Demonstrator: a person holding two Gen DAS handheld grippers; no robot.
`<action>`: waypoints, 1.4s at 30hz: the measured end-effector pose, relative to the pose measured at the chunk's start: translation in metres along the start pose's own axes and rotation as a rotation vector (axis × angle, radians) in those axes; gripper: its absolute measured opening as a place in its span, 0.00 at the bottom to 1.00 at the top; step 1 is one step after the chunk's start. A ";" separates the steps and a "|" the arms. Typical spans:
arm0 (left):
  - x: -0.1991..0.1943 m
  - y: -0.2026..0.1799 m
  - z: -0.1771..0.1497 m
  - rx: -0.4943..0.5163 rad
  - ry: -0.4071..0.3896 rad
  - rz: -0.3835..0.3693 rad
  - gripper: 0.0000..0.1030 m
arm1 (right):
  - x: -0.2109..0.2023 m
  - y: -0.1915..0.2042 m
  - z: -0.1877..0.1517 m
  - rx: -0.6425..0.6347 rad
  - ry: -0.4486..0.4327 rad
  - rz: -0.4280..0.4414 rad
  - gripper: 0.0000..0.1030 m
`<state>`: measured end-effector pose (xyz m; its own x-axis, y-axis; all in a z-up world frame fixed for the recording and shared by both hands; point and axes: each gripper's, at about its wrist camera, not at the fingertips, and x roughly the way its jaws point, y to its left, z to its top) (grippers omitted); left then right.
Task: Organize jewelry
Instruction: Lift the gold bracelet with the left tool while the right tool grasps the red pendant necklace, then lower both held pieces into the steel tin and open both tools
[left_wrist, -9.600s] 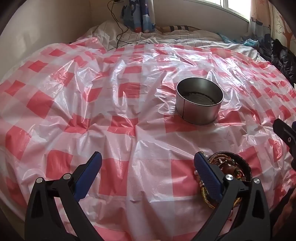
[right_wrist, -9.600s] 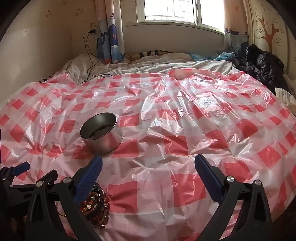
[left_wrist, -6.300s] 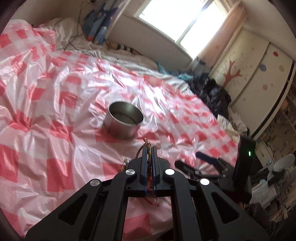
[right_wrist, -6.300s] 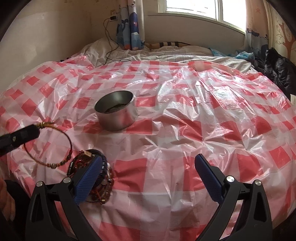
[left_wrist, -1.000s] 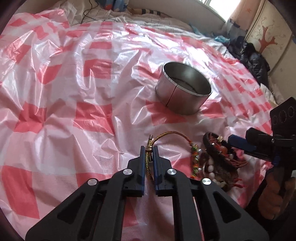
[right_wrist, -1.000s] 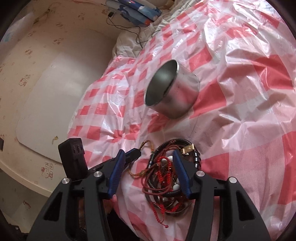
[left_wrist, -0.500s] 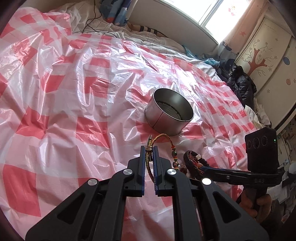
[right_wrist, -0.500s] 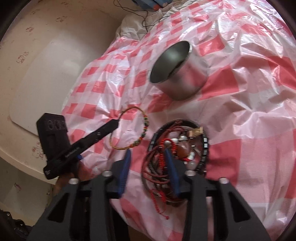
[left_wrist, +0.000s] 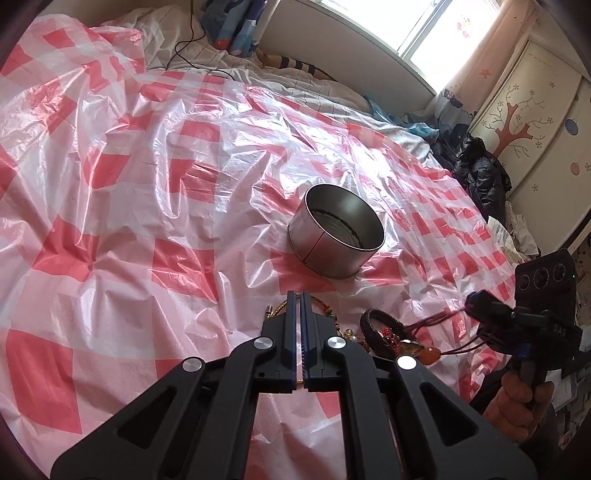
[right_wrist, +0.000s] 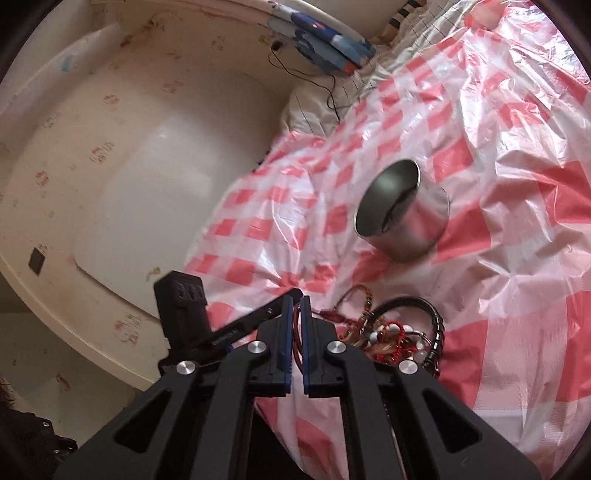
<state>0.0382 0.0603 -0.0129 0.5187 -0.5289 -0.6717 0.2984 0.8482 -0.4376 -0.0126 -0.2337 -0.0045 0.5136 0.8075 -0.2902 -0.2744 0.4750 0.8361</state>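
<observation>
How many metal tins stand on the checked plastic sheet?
1. The metal tin stands open and upright on the checked sheet, beyond the jewelry pile. A fold of the sheet could hide something small, but no second tin shows.

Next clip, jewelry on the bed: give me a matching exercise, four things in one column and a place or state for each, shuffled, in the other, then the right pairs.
Things:
1. round silver metal tin
2. left gripper
3. right gripper
4. black braided bracelet

Places or states:
A. shut on red cords pulled from the pile
B. lying on the tangled pile of jewelry
C. standing upright and open on the red-and-white checked plastic sheet, beyond the pile
D. shut, with a gold cord bracelet just behind its tips; the grip itself is hidden

Pairs: 1-C, 2-D, 3-A, 4-B
</observation>
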 end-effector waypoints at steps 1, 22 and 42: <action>0.002 0.001 0.000 -0.002 0.009 0.003 0.02 | -0.001 0.000 0.001 0.008 -0.006 0.020 0.05; 0.046 -0.011 -0.010 0.110 0.134 0.167 0.07 | -0.005 0.006 -0.007 -0.054 0.061 -0.242 0.46; 0.007 -0.019 0.001 0.034 0.013 -0.062 0.07 | -0.033 0.000 -0.006 -0.028 -0.082 -0.112 0.09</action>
<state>0.0367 0.0409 -0.0085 0.4884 -0.5804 -0.6516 0.3563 0.8143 -0.4583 -0.0343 -0.2586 0.0022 0.6063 0.7184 -0.3412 -0.2334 0.5708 0.7872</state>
